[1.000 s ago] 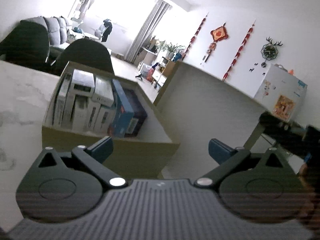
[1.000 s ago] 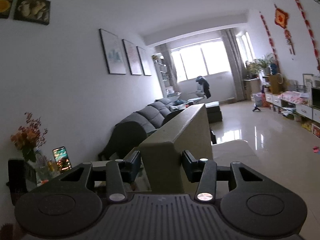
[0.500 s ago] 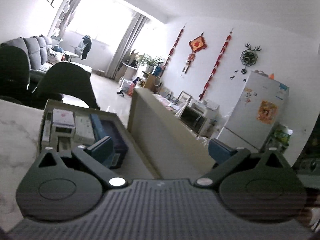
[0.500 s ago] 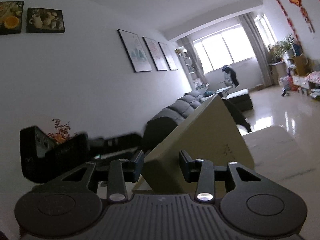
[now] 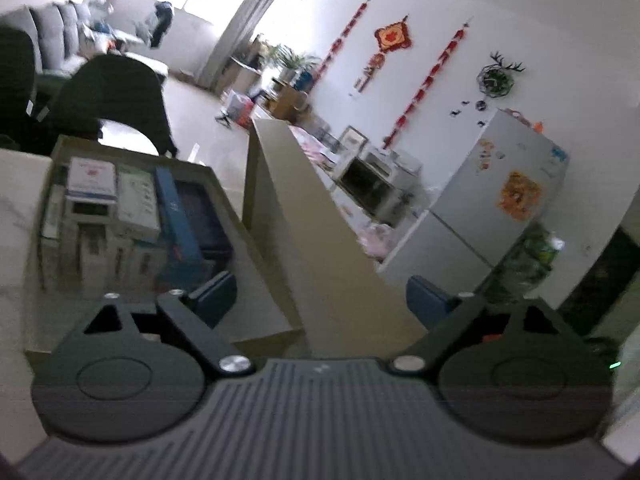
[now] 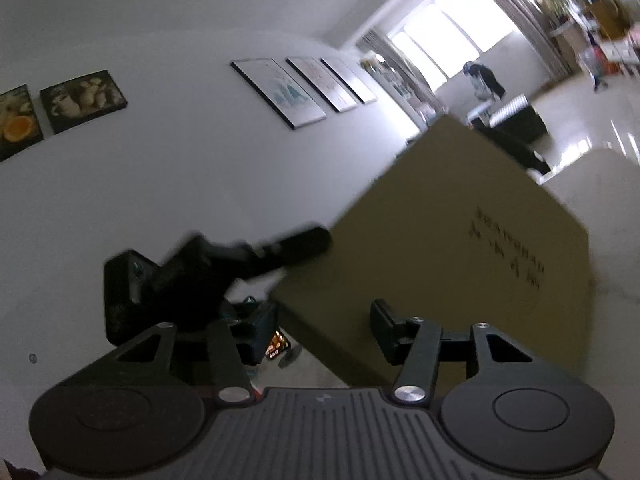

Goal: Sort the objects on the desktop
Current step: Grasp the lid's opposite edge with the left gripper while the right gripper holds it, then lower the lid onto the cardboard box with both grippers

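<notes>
My right claw is clamped on the near edge of the tan box lid, holding it tilted up over the open cardboard box. My left claw hangs wide and empty above that box's near wall. The box sits on the white marble table, small cartons packed along its left side.

Dim, blurred fisheye views; window glare blown out.
</notes>
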Available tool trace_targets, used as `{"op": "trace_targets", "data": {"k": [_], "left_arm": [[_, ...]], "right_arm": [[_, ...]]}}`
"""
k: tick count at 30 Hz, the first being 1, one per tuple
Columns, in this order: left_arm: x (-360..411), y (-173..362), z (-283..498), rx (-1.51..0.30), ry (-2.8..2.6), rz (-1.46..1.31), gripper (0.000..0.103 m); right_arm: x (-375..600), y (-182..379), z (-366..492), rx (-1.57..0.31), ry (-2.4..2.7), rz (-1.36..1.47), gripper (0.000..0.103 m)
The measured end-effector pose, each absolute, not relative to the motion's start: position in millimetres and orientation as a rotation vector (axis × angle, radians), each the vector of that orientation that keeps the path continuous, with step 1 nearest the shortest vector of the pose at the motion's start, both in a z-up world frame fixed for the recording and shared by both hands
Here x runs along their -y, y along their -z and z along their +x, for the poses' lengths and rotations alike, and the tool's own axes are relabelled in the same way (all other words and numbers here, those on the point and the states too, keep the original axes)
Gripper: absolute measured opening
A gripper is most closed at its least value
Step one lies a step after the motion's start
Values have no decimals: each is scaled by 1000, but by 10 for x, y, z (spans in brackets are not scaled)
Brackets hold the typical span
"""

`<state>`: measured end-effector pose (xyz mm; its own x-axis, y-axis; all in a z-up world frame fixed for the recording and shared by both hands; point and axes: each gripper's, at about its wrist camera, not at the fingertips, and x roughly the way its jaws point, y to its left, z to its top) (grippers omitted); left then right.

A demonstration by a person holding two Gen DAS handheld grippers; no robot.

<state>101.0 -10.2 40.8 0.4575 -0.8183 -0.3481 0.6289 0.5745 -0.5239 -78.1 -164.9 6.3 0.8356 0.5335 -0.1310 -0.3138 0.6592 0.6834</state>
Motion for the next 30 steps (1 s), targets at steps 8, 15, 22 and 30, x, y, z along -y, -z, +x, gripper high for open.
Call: {"op": "trace_targets", "data": {"k": [8, 15, 22, 30], "left_arm": [[243, -464, 1052, -596, 865, -248, 34], [302, -473, 1063, -573, 800, -200, 33], [122, -365, 1063, -553, 819, -272, 33], [-56, -288, 1053, -565, 856, -329, 33]], "right_arm": [[1683, 148, -647, -376, -512, 791, 56], [1797, 361, -615, -409, -407, 833, 59], [2056, 691, -769, -398, -151, 871, 71], [2340, 1225, -817, -446, 30, 1091, 76]]}}
